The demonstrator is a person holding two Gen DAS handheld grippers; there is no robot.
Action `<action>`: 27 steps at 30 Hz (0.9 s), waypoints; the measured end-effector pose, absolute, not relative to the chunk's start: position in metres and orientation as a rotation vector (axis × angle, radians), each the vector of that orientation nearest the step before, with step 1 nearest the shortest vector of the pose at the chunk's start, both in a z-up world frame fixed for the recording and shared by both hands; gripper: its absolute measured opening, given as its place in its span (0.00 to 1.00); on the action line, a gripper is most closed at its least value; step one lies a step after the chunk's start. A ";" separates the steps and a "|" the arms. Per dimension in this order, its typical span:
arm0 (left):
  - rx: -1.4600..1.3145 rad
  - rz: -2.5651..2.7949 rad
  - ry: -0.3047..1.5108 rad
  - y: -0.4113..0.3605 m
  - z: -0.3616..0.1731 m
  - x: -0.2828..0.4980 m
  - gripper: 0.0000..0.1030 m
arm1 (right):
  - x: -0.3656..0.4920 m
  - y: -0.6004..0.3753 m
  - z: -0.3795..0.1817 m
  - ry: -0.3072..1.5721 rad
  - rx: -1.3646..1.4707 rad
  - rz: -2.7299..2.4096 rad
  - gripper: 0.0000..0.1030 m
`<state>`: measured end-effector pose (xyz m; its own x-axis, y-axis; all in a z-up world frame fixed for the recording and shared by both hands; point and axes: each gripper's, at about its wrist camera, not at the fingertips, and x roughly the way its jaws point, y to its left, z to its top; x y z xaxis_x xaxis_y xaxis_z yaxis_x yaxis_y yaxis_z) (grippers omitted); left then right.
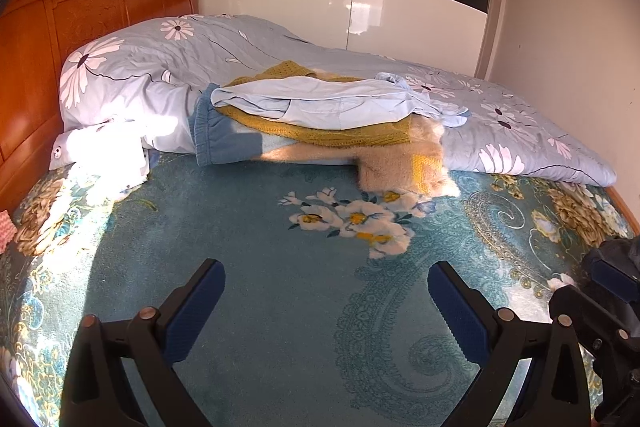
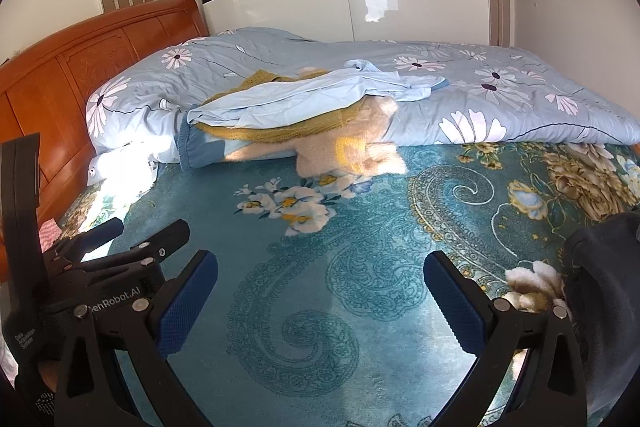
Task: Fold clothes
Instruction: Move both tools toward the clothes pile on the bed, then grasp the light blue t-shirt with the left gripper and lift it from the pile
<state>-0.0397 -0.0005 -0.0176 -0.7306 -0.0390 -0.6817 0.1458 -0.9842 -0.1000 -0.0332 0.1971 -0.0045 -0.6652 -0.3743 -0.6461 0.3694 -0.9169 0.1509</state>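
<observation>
The left tool [image 1: 326, 281] stood spread as wide as it goes, nothing between its blue pads, hanging over the teal flowered blanket [image 1: 280, 307] that covered the bed. The right tool [image 2: 320, 273] was just as wide apart and equally empty, above the same blanket. Neither touched cloth.

The clothes lay in a heap at the far side of the blanket, against the rolled-up quilt [image 1: 520, 131] with white daisies on pale blue. On top was a light blue shirt [image 1: 320, 103], spread loosely; under it a mustard knit [image 1: 320, 137], and beneath that a fluffy cream garment [image 1: 404, 171] with a yellow patch spilling toward the camera. A blue garment with a gathered waistband [image 1: 212, 135] stuck out at the left end of the heap. Open blanket lay between both tools and the heap.

An orange wooden headboard [image 1: 60, 27] rose at the left, and a glossy white wardrobe [image 1: 360, 7] with a black band stood behind the bed. A dark cloth [image 2: 604, 267] lay at the right edge of the right wrist view, beside that tool.

Both tools pointed downward at a slant toward the blanket, side by side; the left one's body showed at the left edge of the right wrist view.
</observation>
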 end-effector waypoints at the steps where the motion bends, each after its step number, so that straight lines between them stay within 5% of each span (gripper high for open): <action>1: 1.108 -2.826 0.251 0.000 -0.020 -0.042 1.00 | -0.035 0.199 -0.007 -0.015 0.999 -2.544 1.00; 16: 1.105 -2.742 0.399 -0.081 -0.031 -0.218 1.00 | -0.065 0.246 -0.060 -0.088 1.152 -2.560 1.00; 22: 1.081 -2.642 0.287 -0.113 -0.019 -0.301 0.98 | -0.077 0.271 -0.082 -0.154 1.224 -2.571 1.00; 27: 1.196 -2.629 0.569 -0.121 -0.035 -0.348 0.92 | -0.085 0.281 -0.095 -0.197 1.248 -2.567 1.00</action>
<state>-0.3483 -0.1213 -0.0346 -0.6538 -0.0202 -0.7564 0.3311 -0.9065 -0.2620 -0.0847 0.2814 -0.0947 -0.5877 -0.3070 -0.7486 0.1891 -0.9517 0.2419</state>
